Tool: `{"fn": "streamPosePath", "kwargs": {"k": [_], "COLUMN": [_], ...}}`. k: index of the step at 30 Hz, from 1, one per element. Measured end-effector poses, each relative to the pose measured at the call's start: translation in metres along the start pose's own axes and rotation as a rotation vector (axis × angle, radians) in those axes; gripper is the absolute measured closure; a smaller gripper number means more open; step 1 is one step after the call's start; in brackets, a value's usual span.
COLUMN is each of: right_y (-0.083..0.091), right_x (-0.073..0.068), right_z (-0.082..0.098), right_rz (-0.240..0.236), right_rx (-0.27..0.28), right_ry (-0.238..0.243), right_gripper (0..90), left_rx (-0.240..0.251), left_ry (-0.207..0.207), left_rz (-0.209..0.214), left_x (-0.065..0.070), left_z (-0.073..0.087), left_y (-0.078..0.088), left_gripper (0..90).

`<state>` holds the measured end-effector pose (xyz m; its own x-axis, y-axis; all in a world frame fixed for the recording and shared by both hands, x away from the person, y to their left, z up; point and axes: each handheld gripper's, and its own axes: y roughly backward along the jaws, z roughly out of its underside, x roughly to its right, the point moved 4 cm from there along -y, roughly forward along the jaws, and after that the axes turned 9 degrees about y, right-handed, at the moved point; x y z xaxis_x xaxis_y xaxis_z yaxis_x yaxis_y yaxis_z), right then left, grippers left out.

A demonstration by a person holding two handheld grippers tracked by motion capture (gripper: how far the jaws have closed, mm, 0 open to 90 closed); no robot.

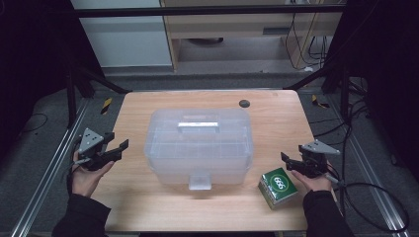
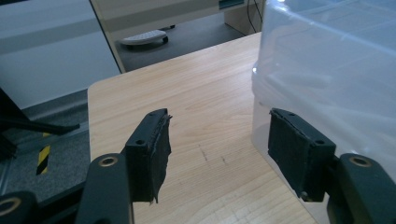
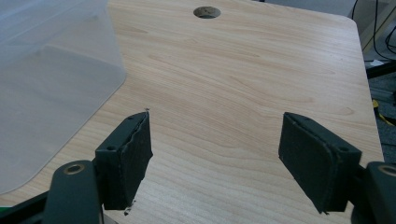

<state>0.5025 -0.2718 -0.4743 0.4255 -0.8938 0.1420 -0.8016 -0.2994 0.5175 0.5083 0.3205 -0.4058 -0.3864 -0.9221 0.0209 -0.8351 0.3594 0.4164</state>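
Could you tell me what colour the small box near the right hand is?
Green box with a white label, clearest in the high view.

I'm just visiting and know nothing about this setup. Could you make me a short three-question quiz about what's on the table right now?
1. True or false: the clear plastic storage box has its lid shut.
2. Which gripper is nearer the green carton: A) left gripper, B) right gripper?
3. What does each gripper hold between its pads?

Key
1. True; the lid sits down, with its handle flat on top.
2. B.
3. Nothing; both stand open over the wooden table, one on either side of the box.
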Motion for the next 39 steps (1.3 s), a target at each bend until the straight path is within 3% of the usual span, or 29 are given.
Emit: {"fn": "streamPosePath", "kwargs": {"k": [5, 7, 14, 24, 33, 39], "right_y": [-0.001, -0.001, 0.0, -0.001, 0.0, 0.0], "right_x": [-0.001, -0.001, -0.002, -0.002, -0.003, -0.003], "right_z": [-0.002, -0.002, -0.003, -0.003, -0.004, -0.004], "right_rz": [0.002, -0.001, -0.009, -0.012, -0.015, -0.015], "right_rx": [-0.001, -0.007, -0.009, -0.013, -0.016, -0.018], "right_ry": [0.008, 0.015, 0.022, 0.039, 0.047, 0.054], "right_gripper": [25.5, 25.3, 24.9, 23.1, 22.3, 22.3], "left_rx": [-0.01, -0.009, -0.018, -0.061, -0.093, -0.105], "left_ry": [-0.05, -0.071, -0.127, -0.27, -0.349, -0.384], "left_rz": [0.02, 0.048, 0.058, 0.039, 0.04, 0.072], "left_x": [0.007, 0.011, 0.017, 0.038, 0.048, 0.057], "left_z": [-0.013, -0.021, -0.035, -0.065, -0.08, -0.09], "left_y": [0.003, 0.003, 0.002, 0.001, 0.001, 0.004], "left_gripper": [35.4, 33.3, 31.5, 28.7, 29.1, 31.4]}}
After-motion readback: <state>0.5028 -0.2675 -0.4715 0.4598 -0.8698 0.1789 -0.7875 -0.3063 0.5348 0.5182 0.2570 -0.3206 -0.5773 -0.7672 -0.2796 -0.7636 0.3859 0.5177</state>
